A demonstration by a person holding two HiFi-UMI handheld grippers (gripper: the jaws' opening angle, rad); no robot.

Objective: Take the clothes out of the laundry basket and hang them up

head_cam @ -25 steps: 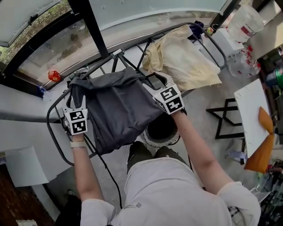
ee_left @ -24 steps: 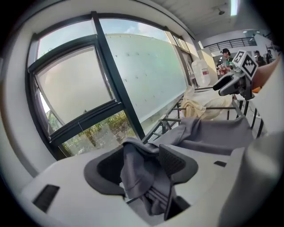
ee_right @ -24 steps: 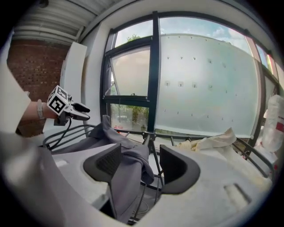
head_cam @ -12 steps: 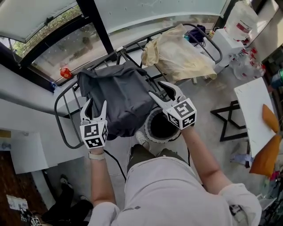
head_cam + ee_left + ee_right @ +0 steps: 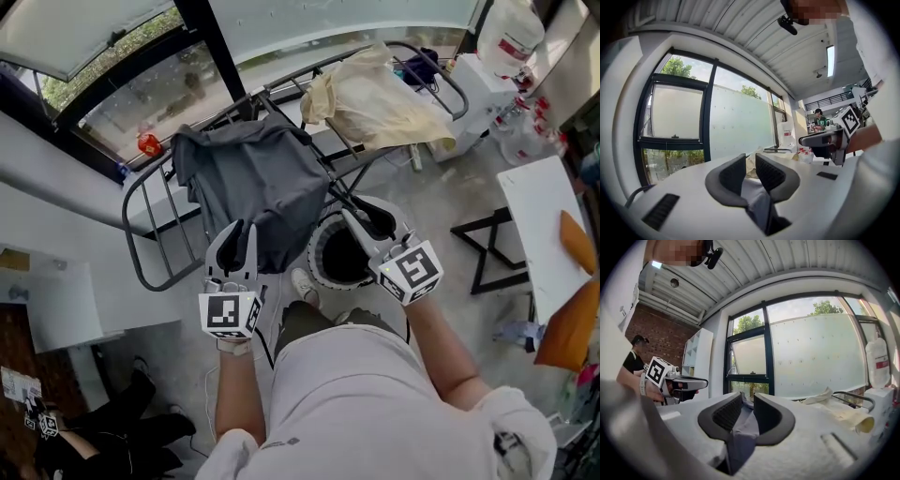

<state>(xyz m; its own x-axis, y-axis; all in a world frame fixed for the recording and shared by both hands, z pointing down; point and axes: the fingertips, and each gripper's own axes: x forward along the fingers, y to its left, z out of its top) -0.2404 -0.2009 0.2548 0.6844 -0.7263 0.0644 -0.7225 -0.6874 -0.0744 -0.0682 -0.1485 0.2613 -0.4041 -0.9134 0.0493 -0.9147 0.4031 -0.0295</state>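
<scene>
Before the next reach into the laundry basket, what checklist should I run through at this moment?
1. Grey garment draped over drying rack, clear of both grippers: ok.
2. Left gripper holds nothing; its jaws have just been closing to a narrow gap: ok.
3. Right gripper, the same, empty and just closing: ok.
4. Jaws wide enough for a fresh grab: not ok.
5. Clothes left in laundry basket: cannot tell, inside is dark.
6. Bare rails left on the rack: ok.

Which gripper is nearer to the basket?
Right. The right gripper is over the basket's rim; the left gripper is off to its left. Both have just been closing, empty.
</scene>
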